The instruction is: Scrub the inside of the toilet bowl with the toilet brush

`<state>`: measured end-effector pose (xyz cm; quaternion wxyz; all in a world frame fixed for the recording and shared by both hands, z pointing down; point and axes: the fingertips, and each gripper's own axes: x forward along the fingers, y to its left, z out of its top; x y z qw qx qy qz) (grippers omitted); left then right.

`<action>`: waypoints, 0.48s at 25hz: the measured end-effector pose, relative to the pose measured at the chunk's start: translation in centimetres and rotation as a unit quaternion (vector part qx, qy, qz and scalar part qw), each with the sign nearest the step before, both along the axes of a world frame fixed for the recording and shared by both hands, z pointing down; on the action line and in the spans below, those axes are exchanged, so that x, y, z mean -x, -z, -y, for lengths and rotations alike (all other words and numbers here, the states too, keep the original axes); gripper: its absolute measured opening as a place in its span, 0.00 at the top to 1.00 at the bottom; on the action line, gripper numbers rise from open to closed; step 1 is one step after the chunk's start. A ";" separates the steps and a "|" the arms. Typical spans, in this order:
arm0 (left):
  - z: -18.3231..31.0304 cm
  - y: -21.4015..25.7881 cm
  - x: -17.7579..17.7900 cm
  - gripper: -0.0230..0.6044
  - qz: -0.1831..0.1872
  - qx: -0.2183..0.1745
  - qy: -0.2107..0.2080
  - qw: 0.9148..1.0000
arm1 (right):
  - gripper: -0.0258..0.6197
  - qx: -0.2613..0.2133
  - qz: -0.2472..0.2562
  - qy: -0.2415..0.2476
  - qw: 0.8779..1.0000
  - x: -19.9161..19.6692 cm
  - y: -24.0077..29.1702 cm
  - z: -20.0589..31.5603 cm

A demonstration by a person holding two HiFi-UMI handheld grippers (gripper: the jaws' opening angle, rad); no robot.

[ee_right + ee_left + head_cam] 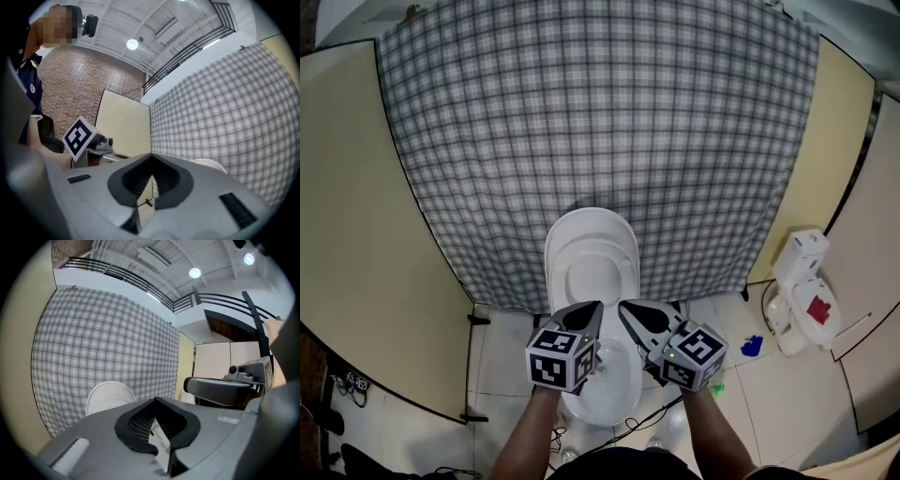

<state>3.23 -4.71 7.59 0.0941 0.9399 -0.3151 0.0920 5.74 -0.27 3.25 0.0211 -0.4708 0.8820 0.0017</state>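
Note:
A white toilet (pixel 591 267) stands against a checked cloth backdrop with its lid raised, and its bowl (pixel 614 389) lies partly under my hands. My left gripper (pixel 589 311) and right gripper (pixel 630 311) are held side by side above the bowl, pointing at the backdrop. Both are shut with nothing between the jaws. In the left gripper view the left gripper (pixel 154 401) points over the raised lid (pixel 110 397). In the right gripper view the right gripper (pixel 151 158) has its jaws meeting at the tip, with the lid (pixel 211 165) at right. I see no toilet brush.
The checked cloth (pixel 600 122) hangs behind the toilet between beige partition panels (pixel 356 216). A white object with a red patch (pixel 806 295) stands on the tiled floor at right, with a small blue item (pixel 753 346) near it. Cables lie on the floor by the bowl.

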 end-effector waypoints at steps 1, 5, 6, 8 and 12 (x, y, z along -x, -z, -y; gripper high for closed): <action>0.3 0.6 0.1 0.96 0.001 -0.002 -0.001 1.000 | 0.96 -0.003 0.001 -0.001 1.000 0.2 0.6 0.2; 1.7 1.5 -0.2 0.96 -0.009 -0.005 -0.003 1.000 | 0.96 -0.012 0.005 0.001 1.000 0.4 1.6 1.8; 1.9 1.3 -0.2 0.96 -0.012 -0.003 -0.002 1.000 | 0.96 -0.010 0.006 0.003 1.000 0.6 1.4 2.0; 1.8 0.9 0.1 0.96 -0.020 -0.005 -0.002 1.000 | 0.96 -0.008 0.005 0.006 1.000 1.1 0.7 2.0; 0.7 0.7 0.5 0.96 -0.032 -0.026 -0.002 0.999 | 0.96 -0.025 -0.001 0.003 1.000 1.5 -0.1 0.7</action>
